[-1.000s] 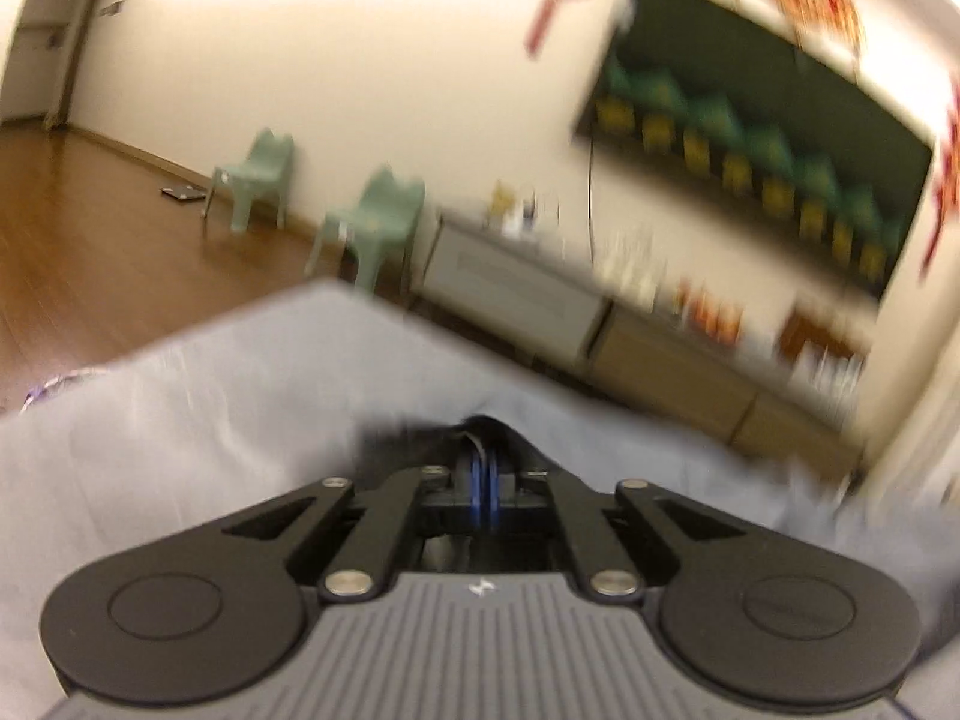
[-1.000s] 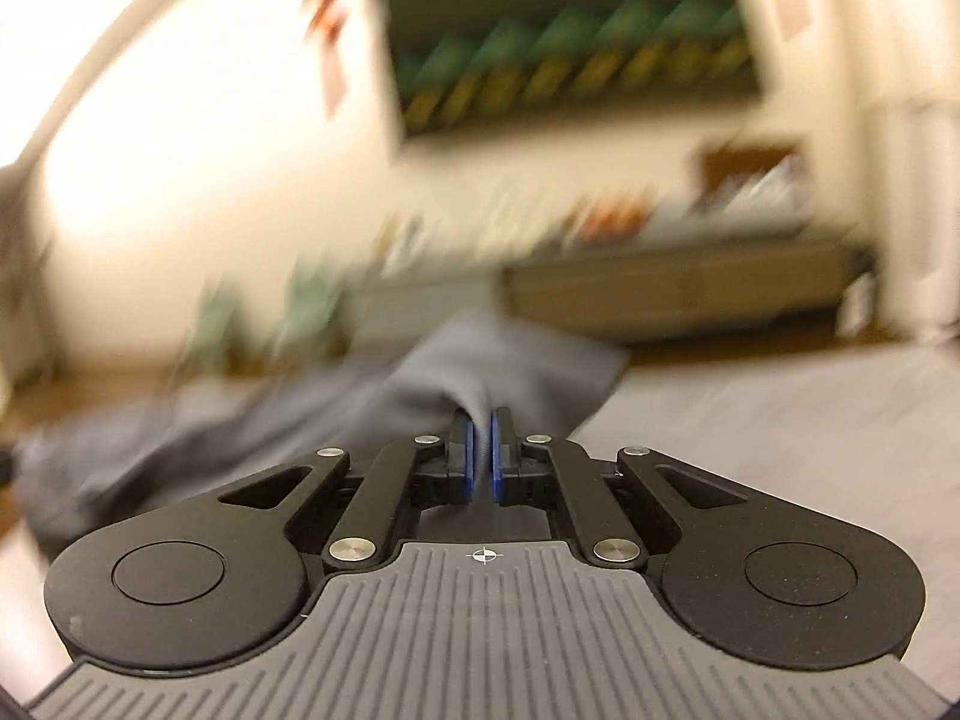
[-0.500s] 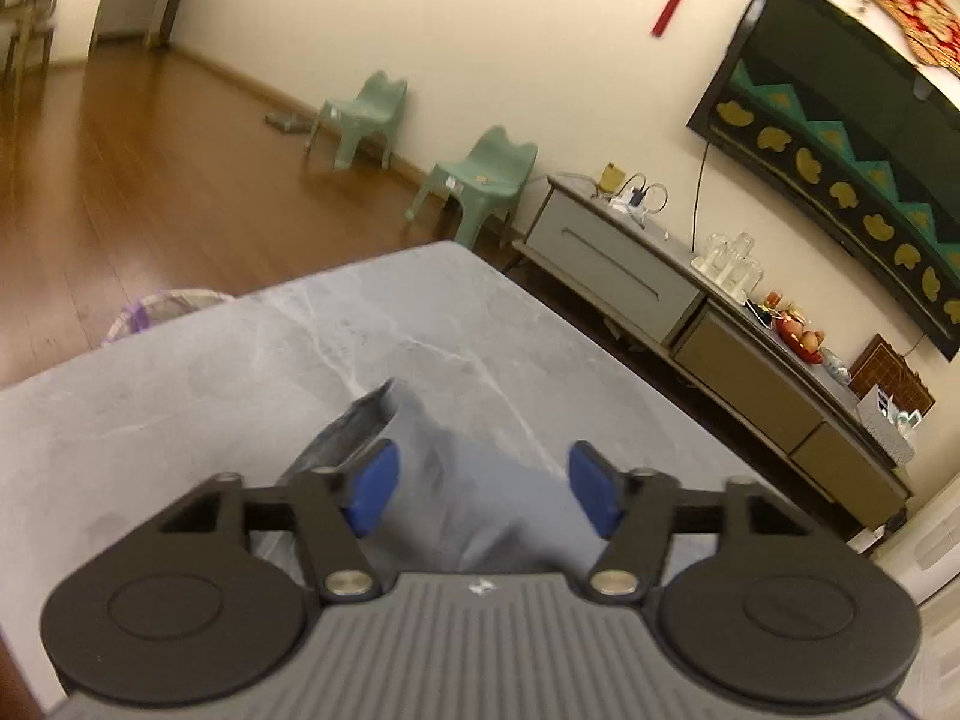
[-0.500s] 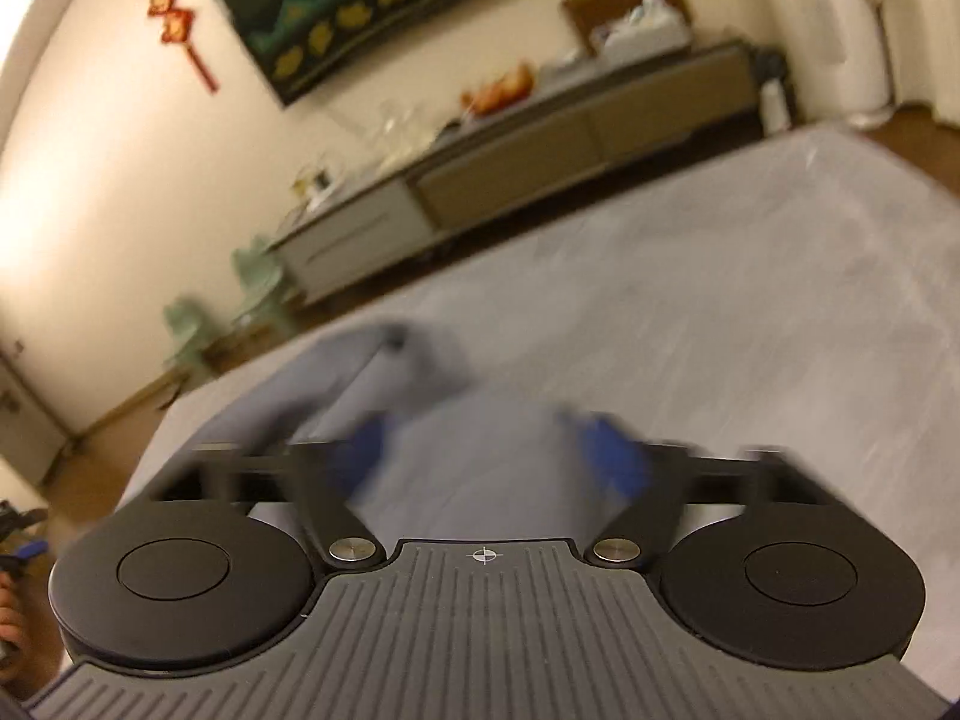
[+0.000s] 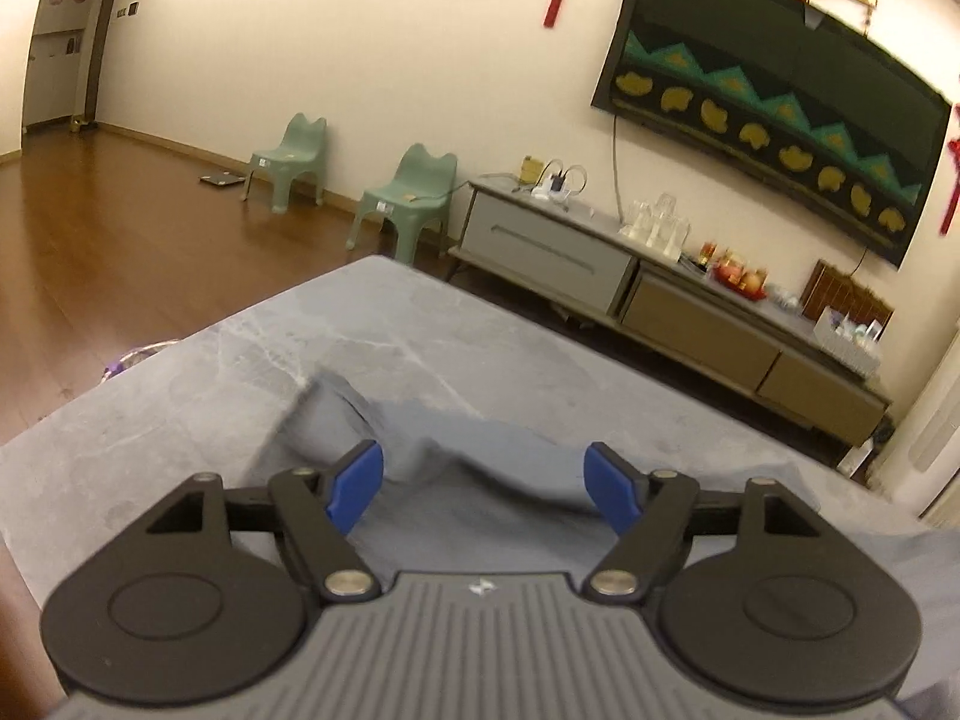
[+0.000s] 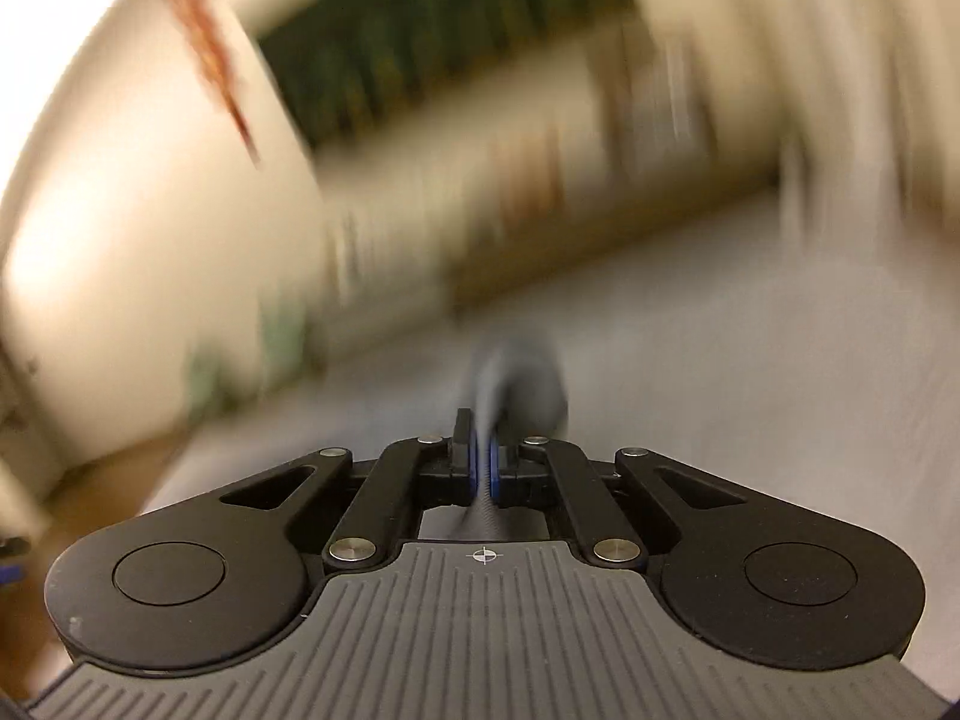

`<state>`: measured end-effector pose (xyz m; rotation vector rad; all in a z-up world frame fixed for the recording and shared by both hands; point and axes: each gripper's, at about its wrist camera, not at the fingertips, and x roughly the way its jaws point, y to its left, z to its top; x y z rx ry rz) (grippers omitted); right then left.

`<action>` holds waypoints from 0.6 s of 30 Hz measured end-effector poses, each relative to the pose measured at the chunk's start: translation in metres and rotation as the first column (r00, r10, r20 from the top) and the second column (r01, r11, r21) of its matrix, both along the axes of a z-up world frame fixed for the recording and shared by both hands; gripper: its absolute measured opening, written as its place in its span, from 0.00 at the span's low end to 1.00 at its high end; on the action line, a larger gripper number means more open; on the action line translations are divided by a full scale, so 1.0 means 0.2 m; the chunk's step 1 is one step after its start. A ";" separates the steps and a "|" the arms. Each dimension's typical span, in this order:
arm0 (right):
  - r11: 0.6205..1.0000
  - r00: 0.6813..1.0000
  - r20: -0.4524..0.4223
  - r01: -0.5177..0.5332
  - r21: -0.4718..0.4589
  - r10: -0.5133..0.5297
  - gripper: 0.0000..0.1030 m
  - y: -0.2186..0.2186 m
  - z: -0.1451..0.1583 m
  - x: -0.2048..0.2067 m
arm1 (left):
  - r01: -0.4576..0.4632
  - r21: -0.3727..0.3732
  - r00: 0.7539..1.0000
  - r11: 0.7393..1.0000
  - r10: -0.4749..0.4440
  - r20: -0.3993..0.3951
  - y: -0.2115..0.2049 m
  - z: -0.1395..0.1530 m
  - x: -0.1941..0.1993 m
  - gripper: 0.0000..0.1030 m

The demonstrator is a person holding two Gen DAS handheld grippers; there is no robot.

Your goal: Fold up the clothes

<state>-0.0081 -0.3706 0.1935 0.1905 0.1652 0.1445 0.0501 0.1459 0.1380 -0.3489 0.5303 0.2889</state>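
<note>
Mostly the right wrist view is motion-smeared; no writing is readable. At lower centre, the right gripper (image 6: pixel 482 468) pinches the crumpled blue-grey garment (image 5: pixel 480 516), lying on the grey marble-patterned table (image 5: pixel 198 396). The left gripper (image 5: pixel 483 483) is opening above it, grasping nothing.

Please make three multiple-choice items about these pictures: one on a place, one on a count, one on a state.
1. Where does the grey garment lie?
A. on the grey table
B. on a green chair
C. on the wooden floor

2. How many green chairs stand by the wall?
A. one
B. two
C. four

3. How does the right gripper stand?
A. wide open over the table
B. shut on nothing
C. shut on grey cloth

Answers: 1 A, the garment rests on the tabletop; 2 B, one chair and a second chair show; 3 C, the cloth runs between the closed pads.
</note>
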 end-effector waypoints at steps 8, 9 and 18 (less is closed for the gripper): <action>0.923 0.884 -0.429 -0.305 -0.235 0.183 0.45 0.29 -0.23 -0.07 | 0.024 0.008 0.999 1.000 -0.023 -0.048 -0.11 -0.02 0.08 0.79; 0.912 0.823 -0.545 -0.335 -0.235 0.162 0.45 0.33 -0.33 -0.03 | 0.042 0.024 0.998 0.999 -0.041 -0.054 -0.14 -0.04 0.10 0.79; 0.970 0.883 -0.465 -0.167 -0.177 0.068 0.93 0.01 -0.29 -0.06 | 0.294 0.247 0.946 0.923 -0.246 -0.210 -0.33 -0.41 0.21 0.90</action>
